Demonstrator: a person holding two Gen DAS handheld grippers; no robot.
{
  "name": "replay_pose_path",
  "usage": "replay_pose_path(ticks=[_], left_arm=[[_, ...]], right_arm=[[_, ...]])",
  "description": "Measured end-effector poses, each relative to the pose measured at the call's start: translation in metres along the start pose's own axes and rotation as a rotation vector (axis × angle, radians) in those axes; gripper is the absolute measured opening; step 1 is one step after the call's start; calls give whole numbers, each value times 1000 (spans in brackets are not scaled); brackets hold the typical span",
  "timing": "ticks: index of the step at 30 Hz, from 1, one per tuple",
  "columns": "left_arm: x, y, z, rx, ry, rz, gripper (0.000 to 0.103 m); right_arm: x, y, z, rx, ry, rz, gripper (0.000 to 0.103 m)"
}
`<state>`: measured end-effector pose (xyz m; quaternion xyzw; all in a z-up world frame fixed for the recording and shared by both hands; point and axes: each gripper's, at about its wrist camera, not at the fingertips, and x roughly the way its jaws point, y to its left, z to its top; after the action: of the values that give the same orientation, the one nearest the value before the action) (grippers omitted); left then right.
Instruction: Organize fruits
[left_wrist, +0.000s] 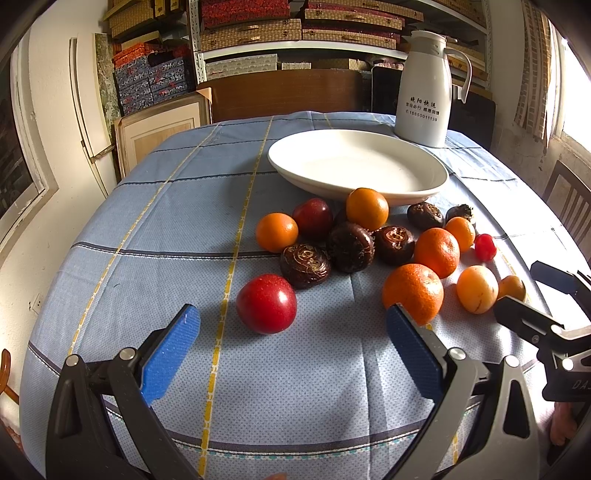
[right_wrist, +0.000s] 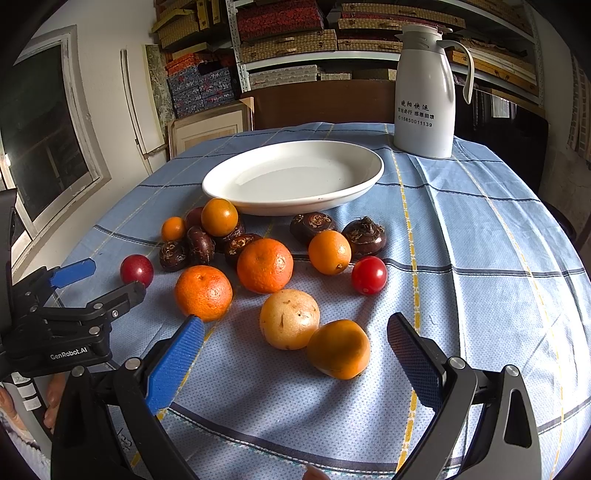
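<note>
Both tools gape — left tool (left_wrist: 293, 325), right tool (right_wrist: 295, 332) — plate (right_wrist: 362, 184) bare.

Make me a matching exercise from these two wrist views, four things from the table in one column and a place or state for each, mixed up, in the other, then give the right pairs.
Things
1. white plate
2. white jug
3. left gripper
4. pale yellow fruit

Places or states
A. open, just short of a large red fruit
B. empty, beyond the pile of fruit
C. touching an orange fruit, near the right gripper
D. upright at the far edge of the table

Pairs: 1-B, 2-D, 3-A, 4-C
</note>
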<state>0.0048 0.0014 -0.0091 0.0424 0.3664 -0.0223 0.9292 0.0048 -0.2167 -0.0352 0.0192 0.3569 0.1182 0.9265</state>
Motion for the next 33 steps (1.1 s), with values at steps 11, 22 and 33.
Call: replay_pose_path(ticks=[11, 22, 33], left_arm=[[2, 2, -8, 0, 6, 1, 99], [2, 2, -7, 0, 8, 1, 99], [3, 2, -7, -1, 13, 1, 99]], right_arm=[[-1, 1, 0, 1, 0, 1, 100], [-1, 1, -1, 1, -1, 1, 100], [-1, 0, -2, 1, -1, 2, 99]])
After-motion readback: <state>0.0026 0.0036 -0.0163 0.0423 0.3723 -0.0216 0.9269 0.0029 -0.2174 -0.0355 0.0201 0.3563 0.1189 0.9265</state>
